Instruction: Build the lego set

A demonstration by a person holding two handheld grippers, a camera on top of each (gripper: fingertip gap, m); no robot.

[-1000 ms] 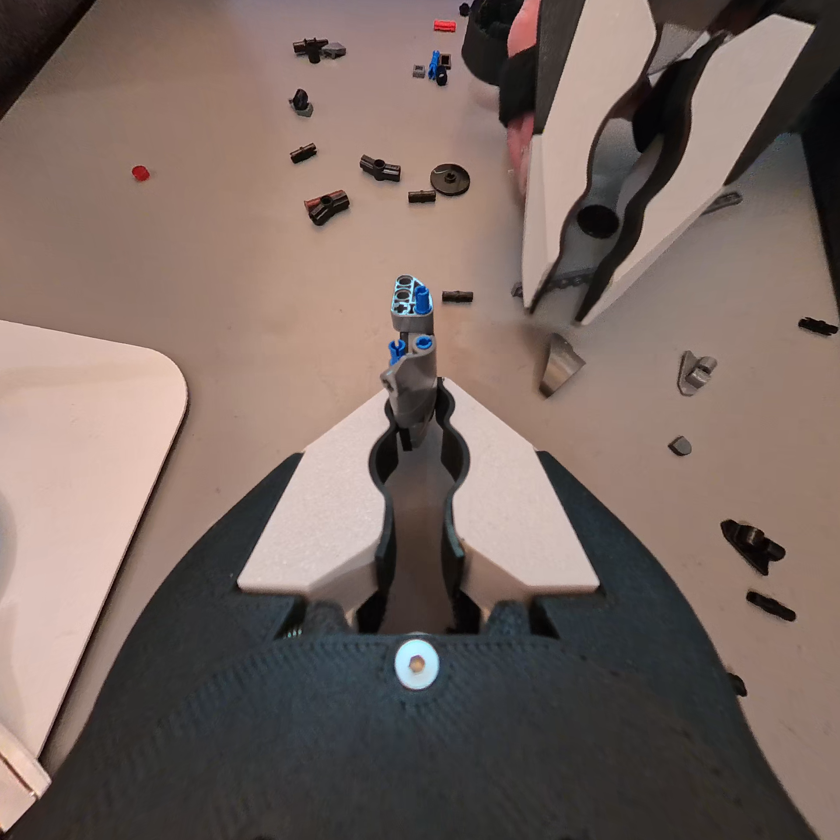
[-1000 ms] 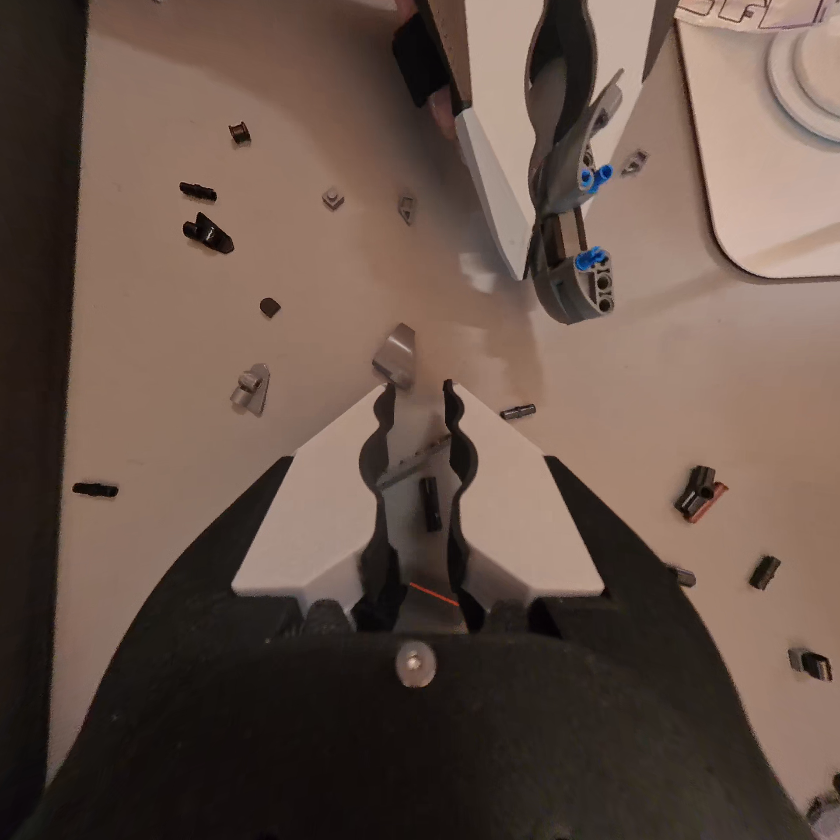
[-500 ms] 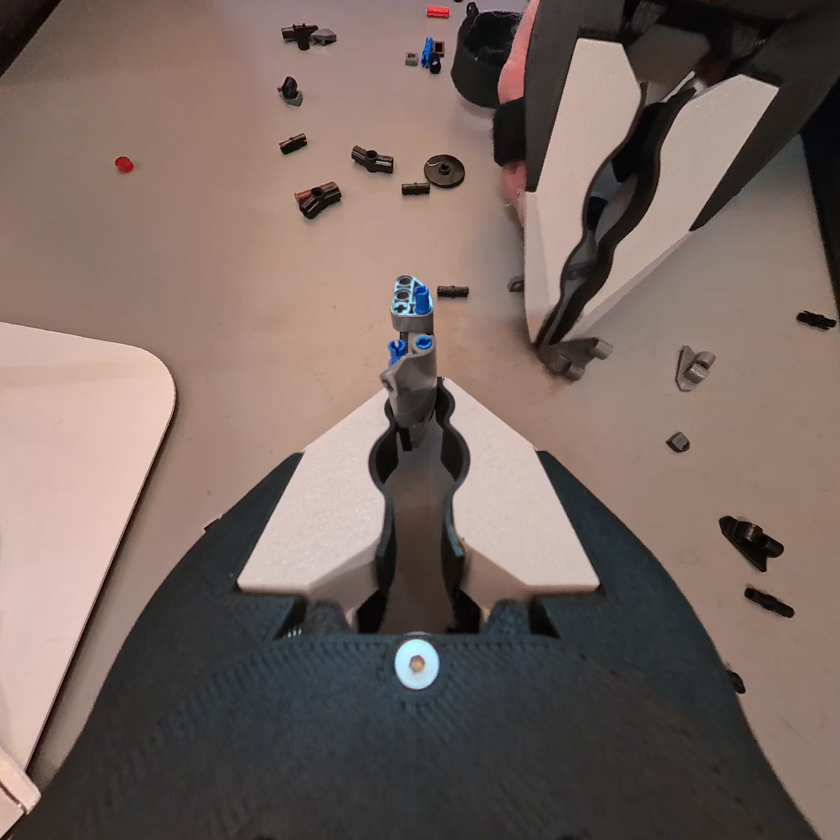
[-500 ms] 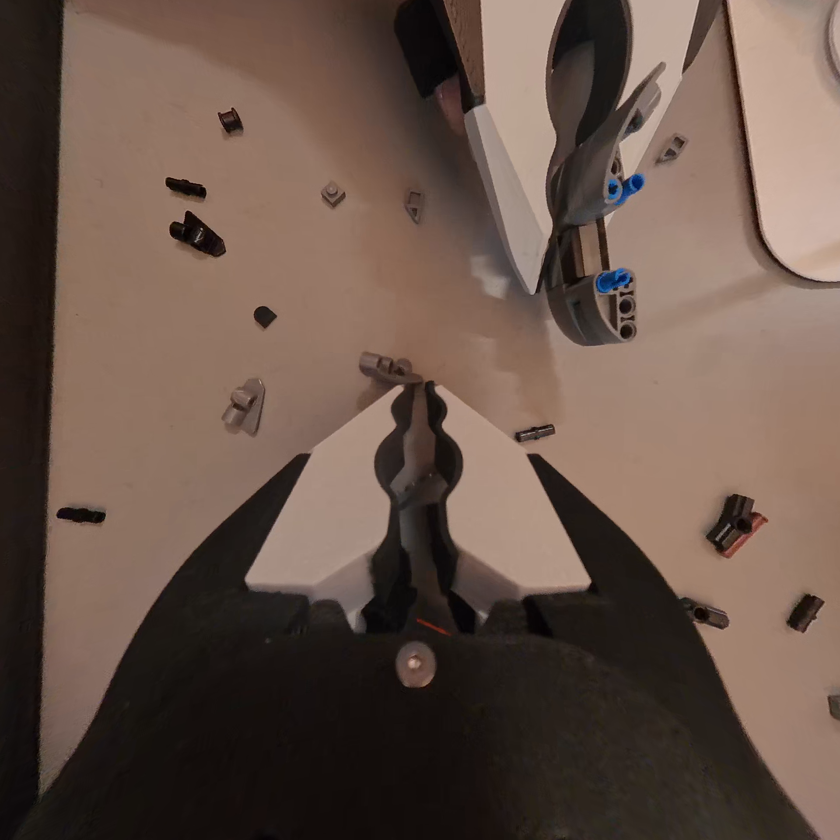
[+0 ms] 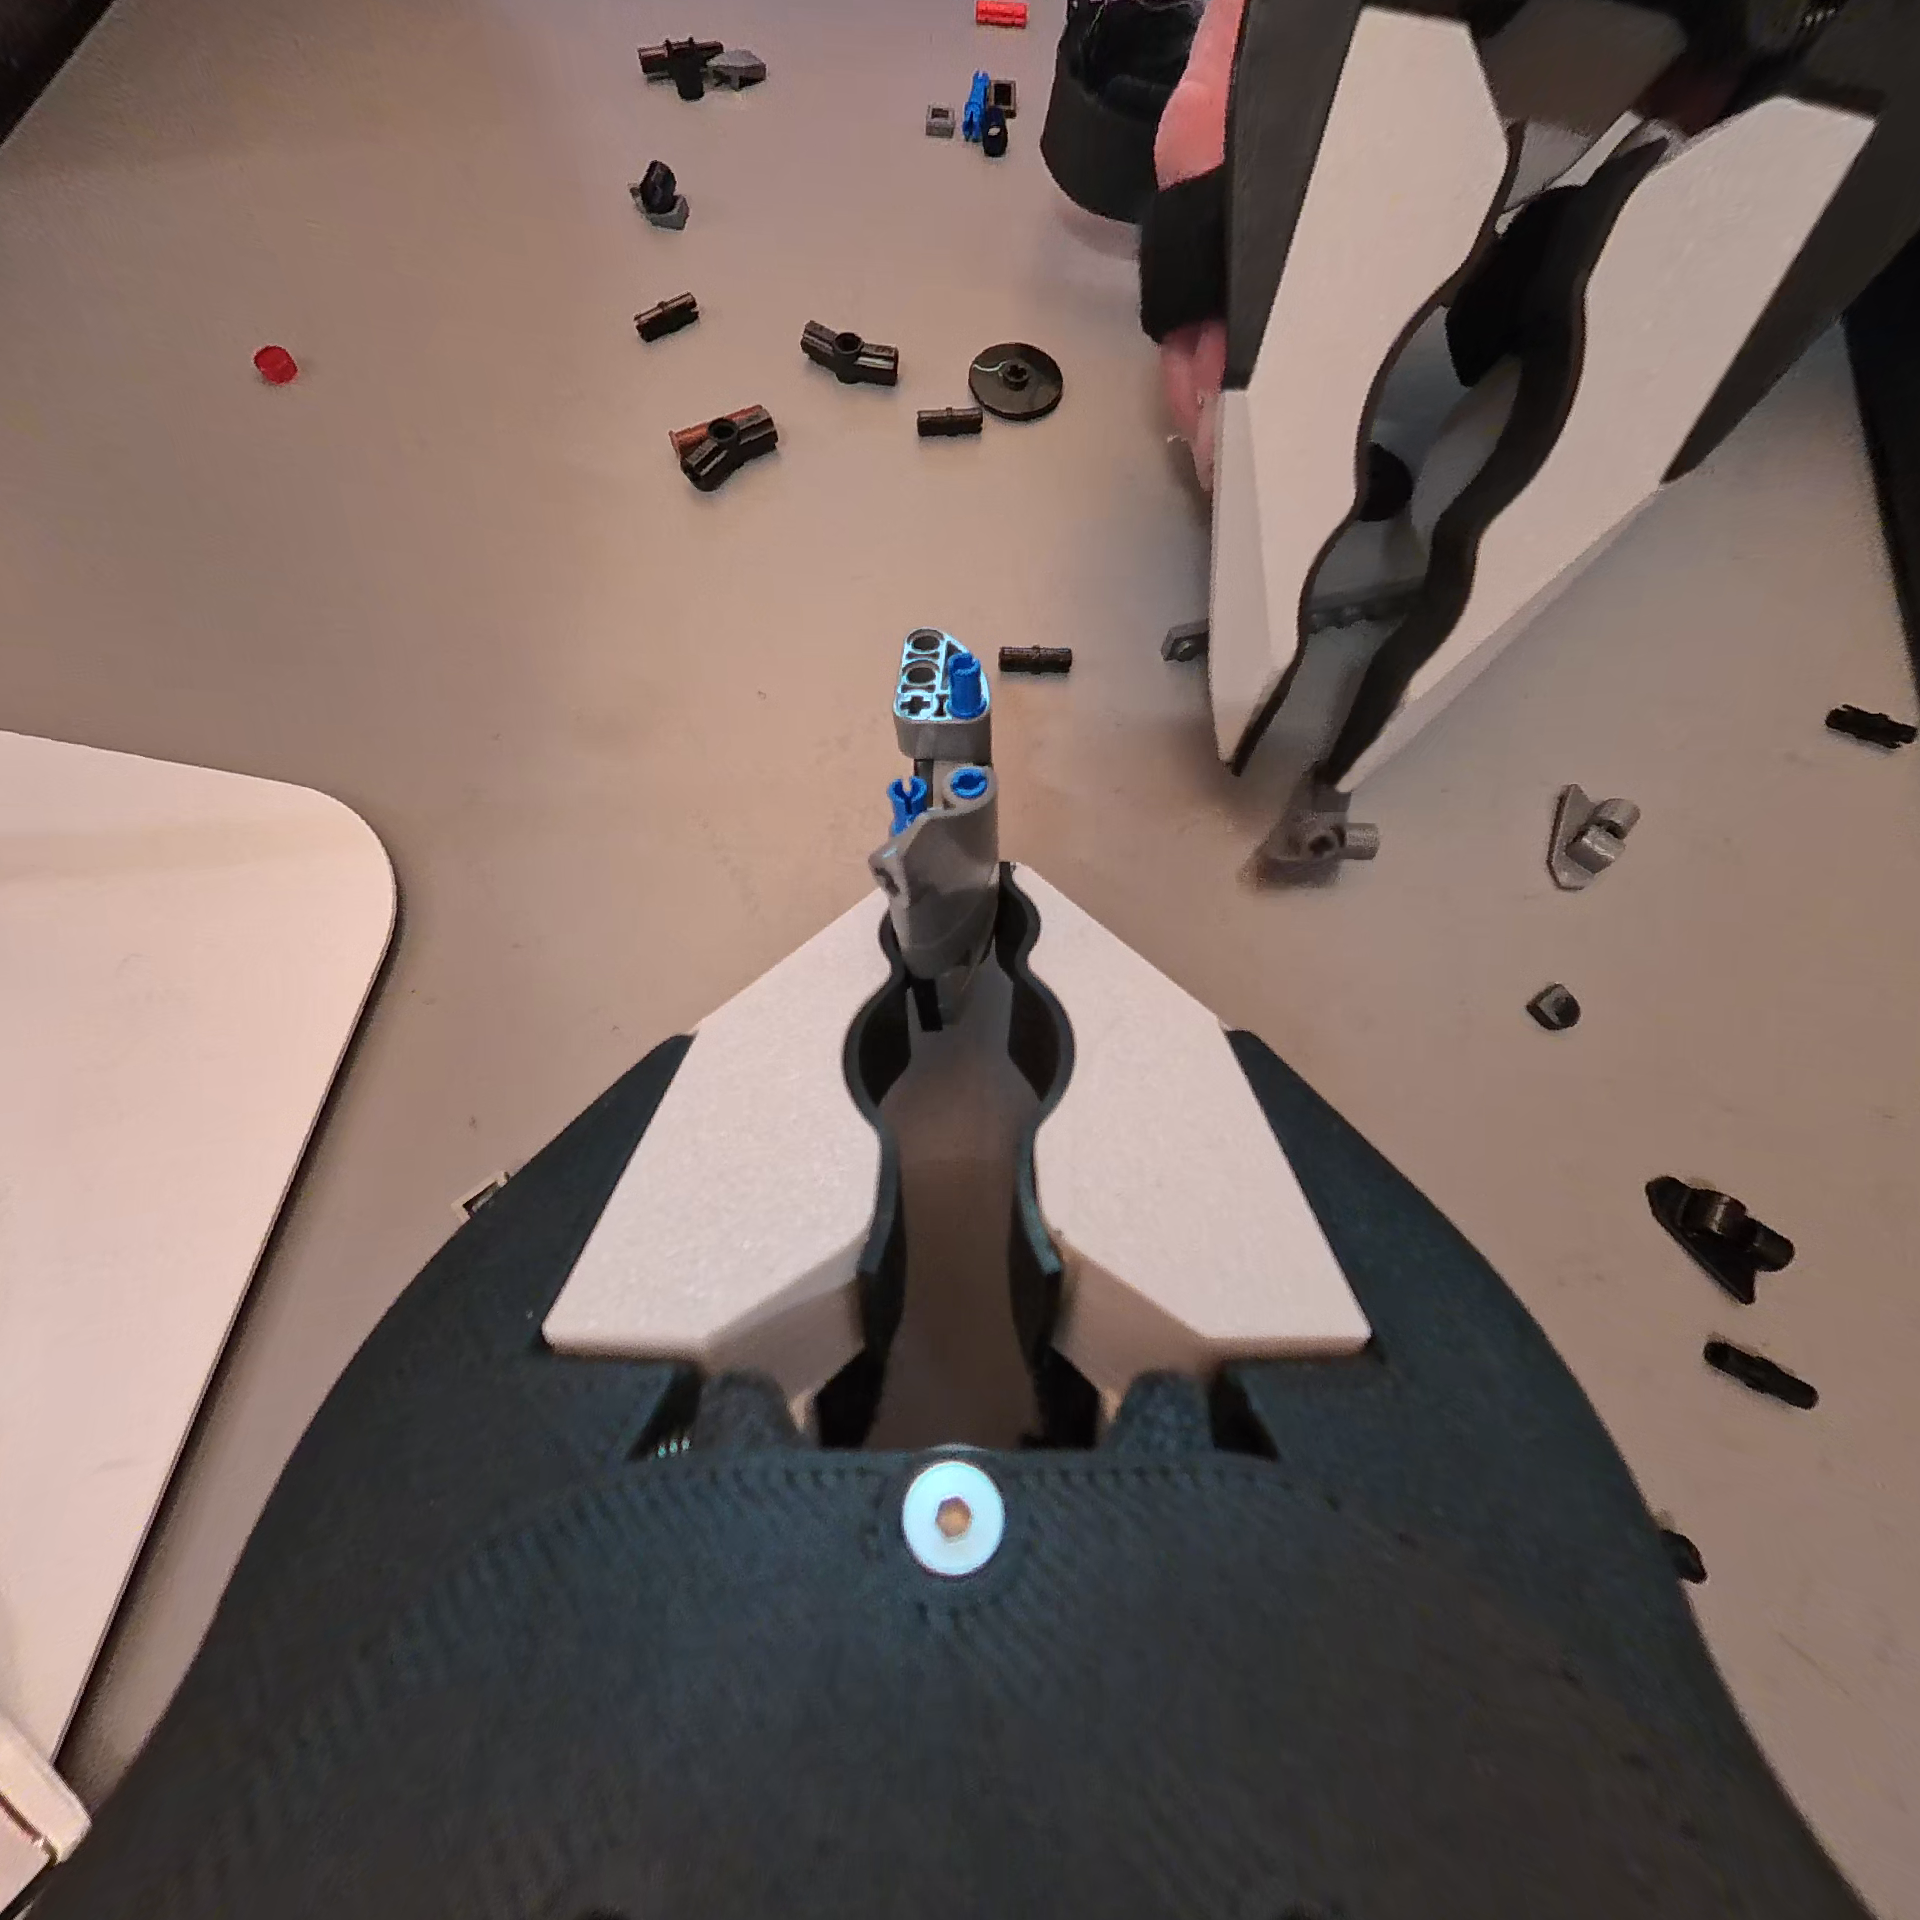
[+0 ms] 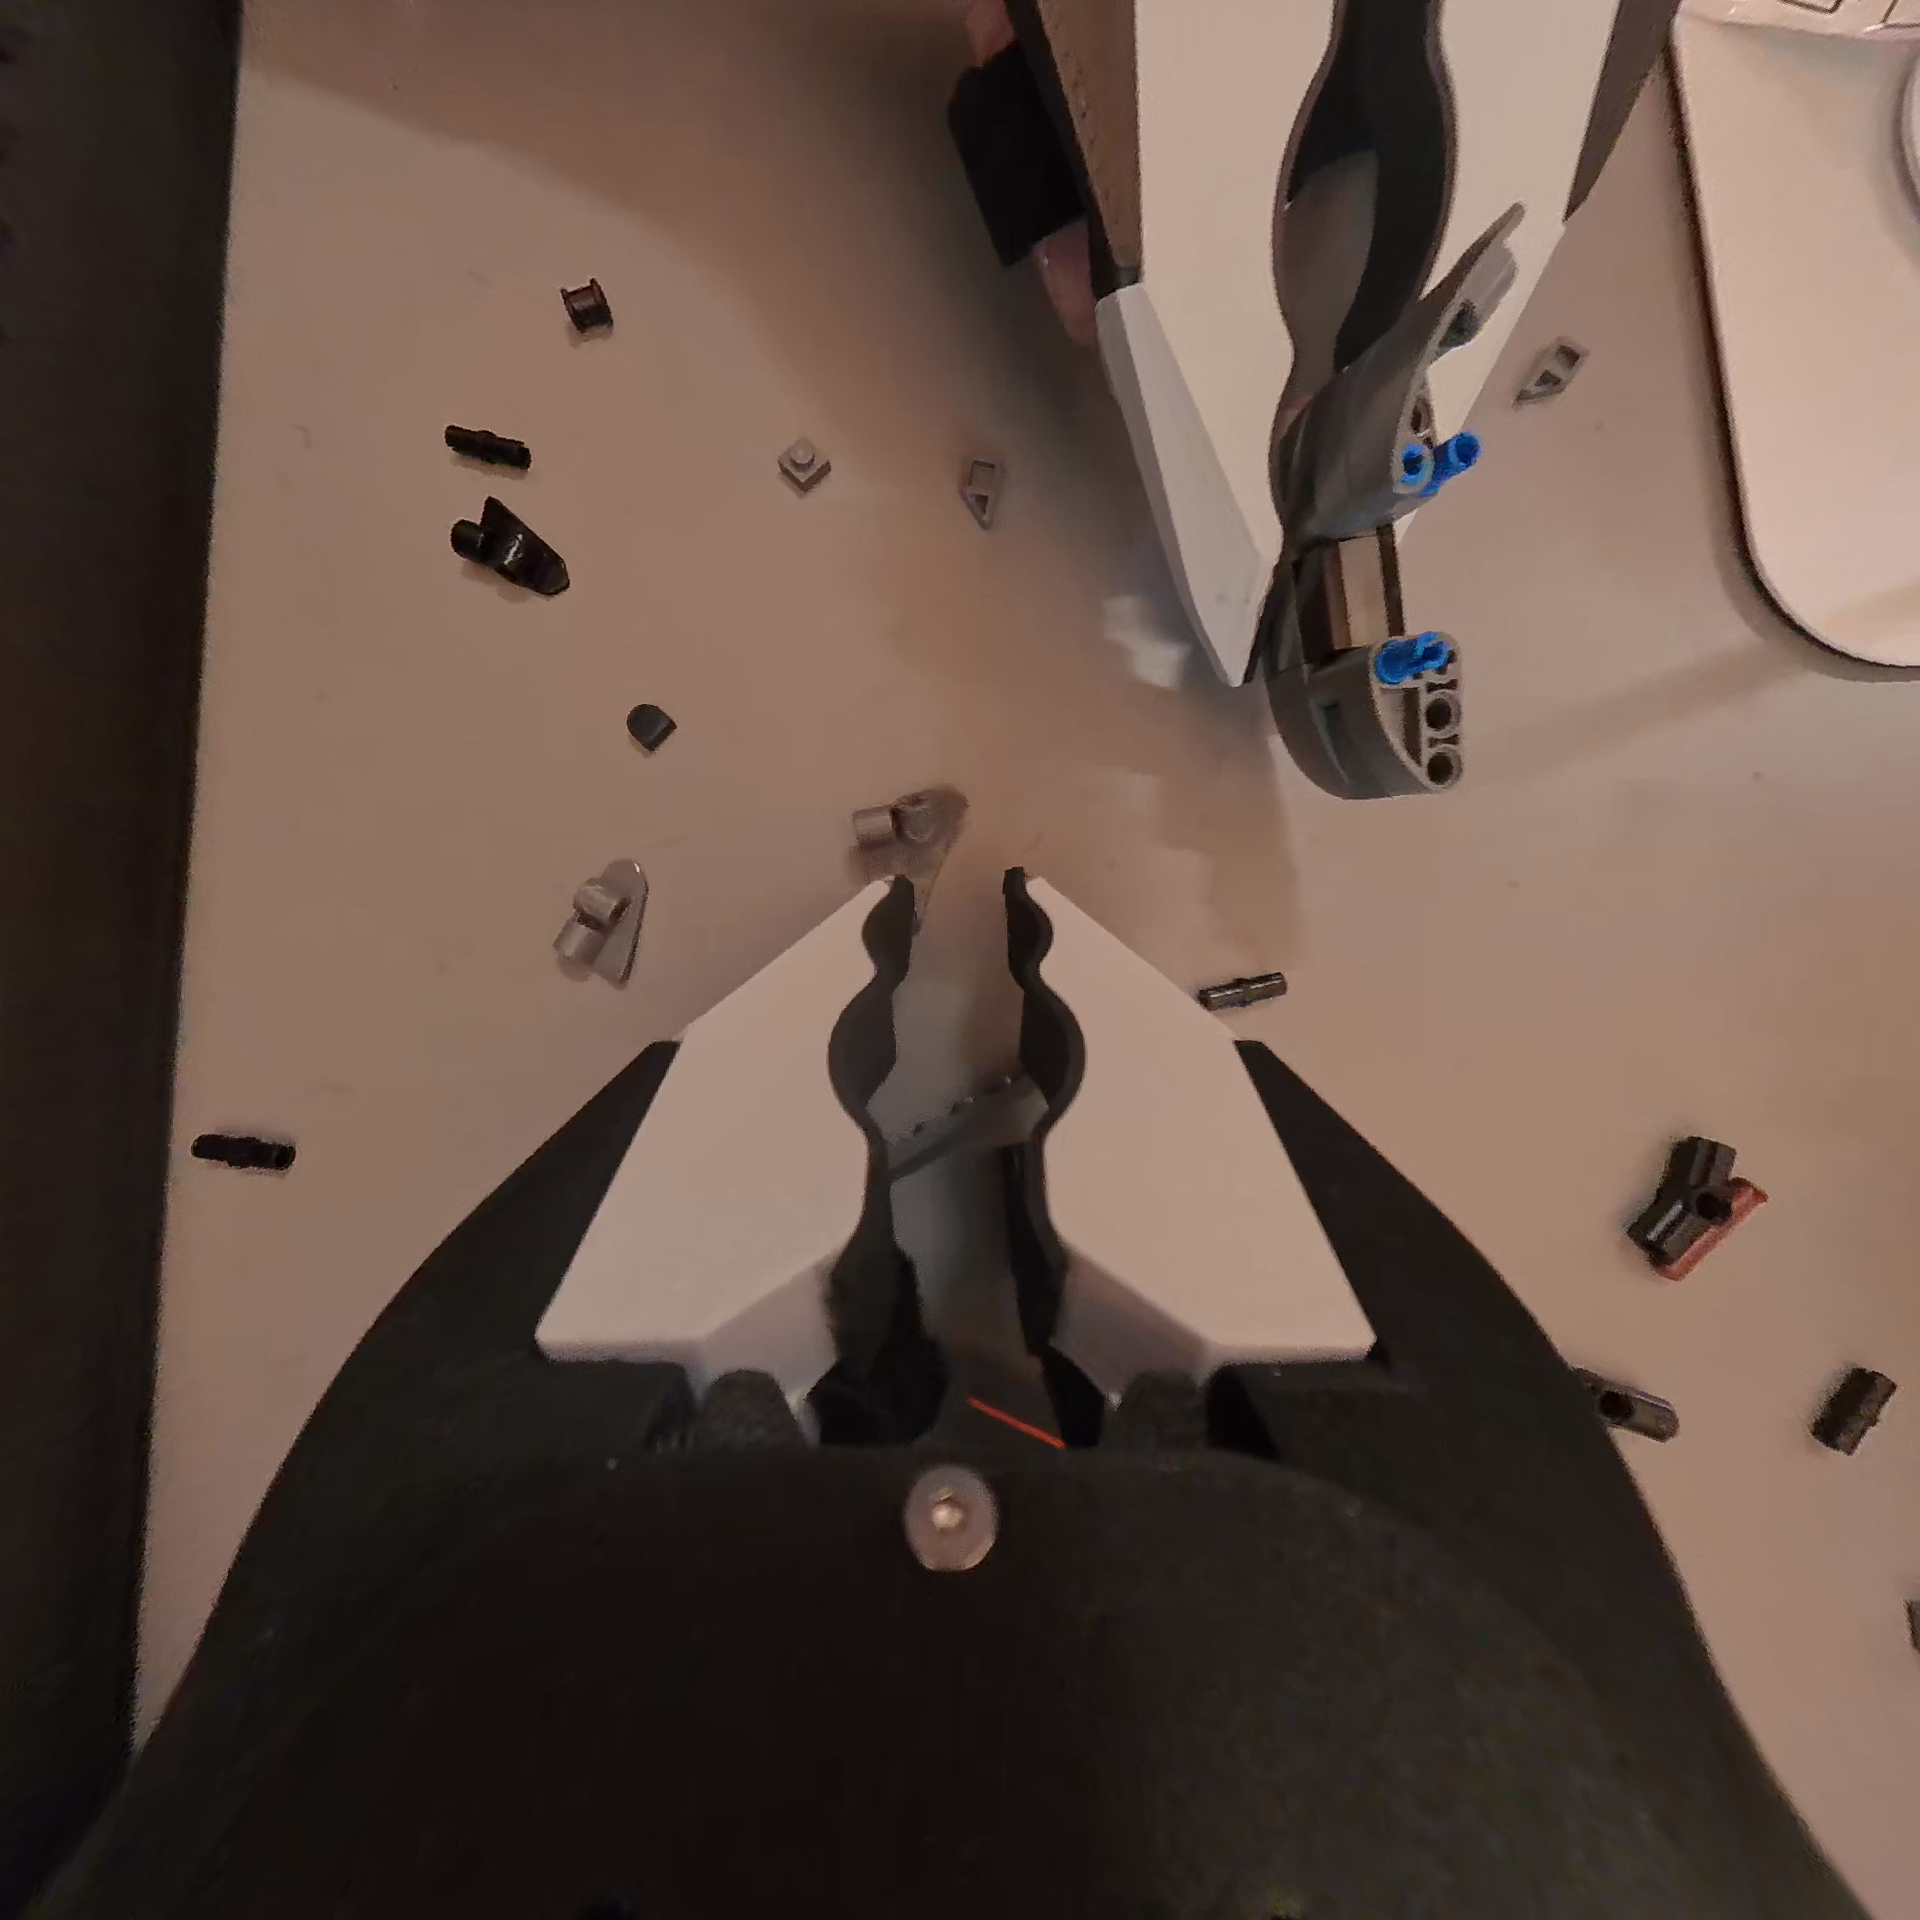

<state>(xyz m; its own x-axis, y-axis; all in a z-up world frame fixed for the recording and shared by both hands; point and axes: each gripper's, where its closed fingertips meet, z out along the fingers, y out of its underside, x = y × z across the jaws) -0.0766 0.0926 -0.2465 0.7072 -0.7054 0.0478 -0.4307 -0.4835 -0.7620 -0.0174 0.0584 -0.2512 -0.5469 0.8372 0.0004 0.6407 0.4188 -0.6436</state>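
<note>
My left gripper is shut on a grey lego assembly with blue pins and holds it upright above the table. The assembly also shows in the right wrist view, at the upper right. My right gripper is open with a narrow gap, low over the table. A small grey wedge piece lies pegs up just ahead of it, touching the left fingertip. In the left wrist view this piece lies under the right gripper. A thin grey part lies on the table between the fingers.
A second grey wedge piece lies to the left. Several small black pins and connectors are scattered over the tan table. A white board lies at the left. The table's dark edge runs along the left of the right wrist view. My right fingertips sit around 7 centimetres from my left ones.
My right gripper shut at the grey wedge piece, then opened again. The piece turned over from face down to pegs up. My left gripper kept its hold on the assembly.
</note>
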